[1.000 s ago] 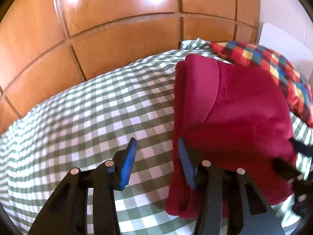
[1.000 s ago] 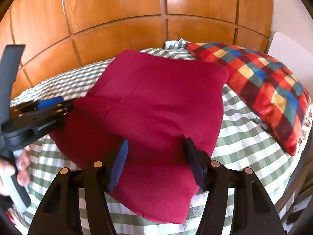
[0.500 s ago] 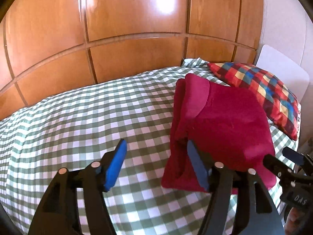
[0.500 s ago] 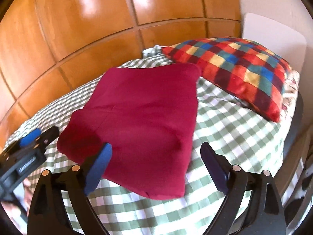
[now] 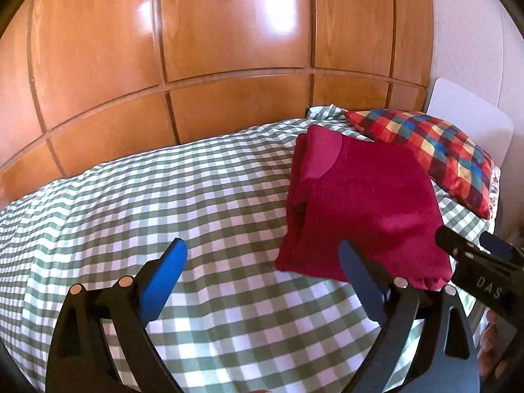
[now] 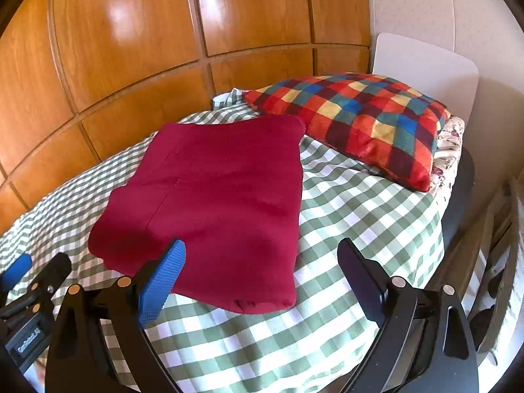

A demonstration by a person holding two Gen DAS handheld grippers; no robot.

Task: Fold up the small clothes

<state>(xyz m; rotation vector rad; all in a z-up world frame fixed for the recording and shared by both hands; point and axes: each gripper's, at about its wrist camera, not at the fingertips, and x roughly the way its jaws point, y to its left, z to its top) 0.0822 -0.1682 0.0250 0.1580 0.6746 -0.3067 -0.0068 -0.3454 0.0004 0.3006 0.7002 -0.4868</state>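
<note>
A dark red garment point(image 5: 360, 213) lies folded in a rough rectangle on the green-and-white checked bed cover point(image 5: 163, 196), with folded layers showing along its left edge. My left gripper point(image 5: 262, 245) hovers short of its near left corner; the jaws are opening and nothing is between them. In the right wrist view the red garment point(image 6: 222, 196) lies flat just beyond my right gripper point(image 6: 262, 245), which is open and empty above the near edge. Each gripper shows in the other's view: the right gripper point(image 5: 475, 262) at the right rim, the left gripper point(image 6: 32, 281) at the lower left.
A multicoloured checked pillow point(image 6: 360, 121) lies beyond the garment to the right, against a white board point(image 6: 425, 65). Glossy wooden panels point(image 5: 229, 49) rise behind the bed. The bed's right edge drops off near wooden furniture point(image 6: 501, 229). Bare checked cover spreads to the left.
Both grippers have drawn back and up from the red garment while their jaws widened. The garment stays folded on the cover, now lying beyond both sets of fingers.
</note>
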